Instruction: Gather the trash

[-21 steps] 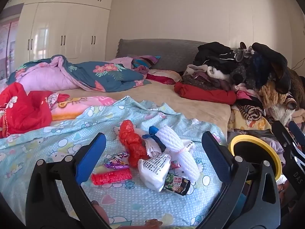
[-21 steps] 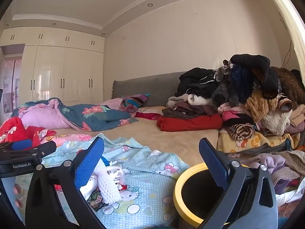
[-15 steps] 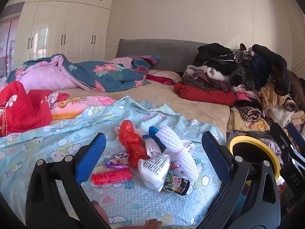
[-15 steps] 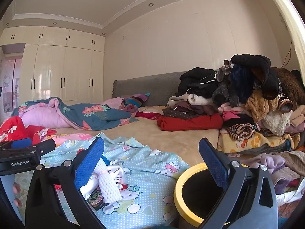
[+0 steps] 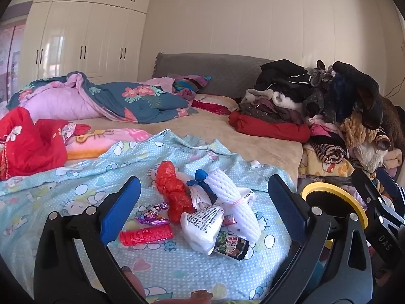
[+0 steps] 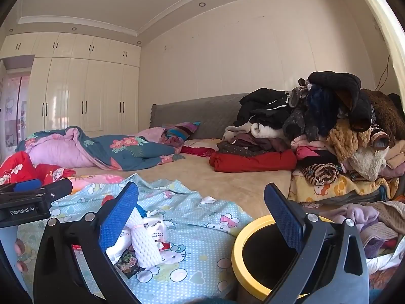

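Right now your left gripper [image 5: 202, 202] hangs over the near end of the bed [image 5: 227, 131] with its jaws spread wide and nothing between the pads; it tilts down toward the heap of trash lying on the pale blue cartoon sheet [image 5: 76, 182]. That heap sits just ahead of the blue pads: a crumpled red plastic bag [image 5: 173, 192], a white foam net sleeve [image 5: 235, 202] leaning across it, a white printed bag [image 5: 202, 221] in front, a red tube [image 5: 146, 234] lying flat at the near left, a purple candy wrapper [image 5: 152, 215] just behind the tube, and a dark snack packet [image 5: 231, 245] touching the white bag's lower edge. Your right gripper [image 6: 202, 215] is likewise released, jaws fully apart and empty, held more level. From its camera the same white foam net sleeve [image 6: 144, 243] shows behind the left pad, and the yellow-rimmed black bin [image 6: 236, 253] stands at the bed's near right edge, its mouth open beside the right pad. In the left view that bin [image 5: 336, 197] appears just right of the trash heap. Folded and piled clothes [image 6: 329, 131] fill the right side of the bed, and a floral quilt [image 5: 121, 101] lies at the far left.
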Action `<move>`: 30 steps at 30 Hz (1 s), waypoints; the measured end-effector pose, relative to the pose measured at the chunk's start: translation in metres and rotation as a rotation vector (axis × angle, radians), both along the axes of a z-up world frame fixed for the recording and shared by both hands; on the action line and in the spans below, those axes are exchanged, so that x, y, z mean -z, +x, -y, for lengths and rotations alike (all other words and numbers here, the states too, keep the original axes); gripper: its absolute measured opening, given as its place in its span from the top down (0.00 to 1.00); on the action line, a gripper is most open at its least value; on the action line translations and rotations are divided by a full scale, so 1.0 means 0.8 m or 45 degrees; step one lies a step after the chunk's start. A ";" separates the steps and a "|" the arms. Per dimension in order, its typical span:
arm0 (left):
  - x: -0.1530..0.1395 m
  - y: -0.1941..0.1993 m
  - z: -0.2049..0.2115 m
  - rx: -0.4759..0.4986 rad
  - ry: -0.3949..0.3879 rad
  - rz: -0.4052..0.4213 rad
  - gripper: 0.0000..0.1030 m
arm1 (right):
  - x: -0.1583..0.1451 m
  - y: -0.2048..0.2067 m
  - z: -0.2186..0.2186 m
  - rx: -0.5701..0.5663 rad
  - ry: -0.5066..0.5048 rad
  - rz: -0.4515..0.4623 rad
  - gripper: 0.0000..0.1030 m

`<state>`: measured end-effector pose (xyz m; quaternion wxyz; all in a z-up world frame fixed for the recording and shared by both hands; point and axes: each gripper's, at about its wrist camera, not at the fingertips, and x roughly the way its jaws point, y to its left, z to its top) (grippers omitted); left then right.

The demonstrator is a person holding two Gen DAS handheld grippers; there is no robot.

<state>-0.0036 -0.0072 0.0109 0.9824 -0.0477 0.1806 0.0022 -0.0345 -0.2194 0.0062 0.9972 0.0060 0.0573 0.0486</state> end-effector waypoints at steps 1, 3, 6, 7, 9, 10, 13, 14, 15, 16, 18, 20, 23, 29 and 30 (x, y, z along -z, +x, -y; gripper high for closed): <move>0.000 0.000 -0.001 0.000 -0.005 0.001 0.10 | -0.001 0.000 0.000 0.000 -0.002 -0.001 0.06; 0.005 0.001 -0.003 0.001 -0.008 0.001 0.10 | -0.001 0.000 0.001 -0.001 -0.001 0.000 0.06; 0.005 0.001 -0.003 -0.001 -0.009 0.003 0.10 | -0.001 0.000 0.000 -0.001 -0.001 -0.002 0.06; 0.002 -0.001 0.000 -0.001 -0.007 0.003 0.10 | -0.001 0.000 0.000 0.001 -0.002 -0.001 0.06; -0.003 -0.004 0.002 0.005 -0.010 0.004 0.10 | -0.001 -0.003 0.001 0.001 0.001 0.001 0.06; -0.003 -0.004 0.002 0.005 -0.010 0.005 0.10 | -0.001 -0.003 0.001 0.000 0.002 0.003 0.06; -0.005 -0.004 0.003 0.006 -0.005 0.008 0.10 | -0.001 -0.003 0.001 0.000 0.003 0.002 0.06; -0.004 -0.003 0.001 0.005 -0.009 0.007 0.10 | -0.002 -0.002 0.001 -0.001 0.003 -0.001 0.06; -0.005 -0.004 0.002 0.006 -0.008 0.008 0.10 | -0.001 -0.002 0.000 0.002 0.002 -0.002 0.06; -0.006 -0.004 0.003 0.009 -0.010 0.008 0.10 | 0.000 -0.001 0.000 0.002 0.003 -0.004 0.06; -0.006 -0.004 0.003 0.008 -0.009 0.009 0.10 | 0.000 -0.002 -0.002 0.003 0.004 -0.005 0.06; -0.007 -0.003 0.004 0.010 -0.010 0.008 0.10 | 0.001 -0.002 -0.002 0.001 0.003 -0.005 0.06; -0.005 -0.005 0.003 0.007 -0.010 0.009 0.10 | 0.001 -0.001 -0.001 0.000 0.004 -0.006 0.06; -0.006 -0.005 0.005 0.006 -0.008 0.010 0.10 | 0.003 0.000 -0.004 -0.006 0.003 -0.013 0.06; -0.006 -0.005 0.004 0.007 -0.009 0.009 0.10 | 0.003 0.000 -0.004 -0.006 0.002 -0.014 0.06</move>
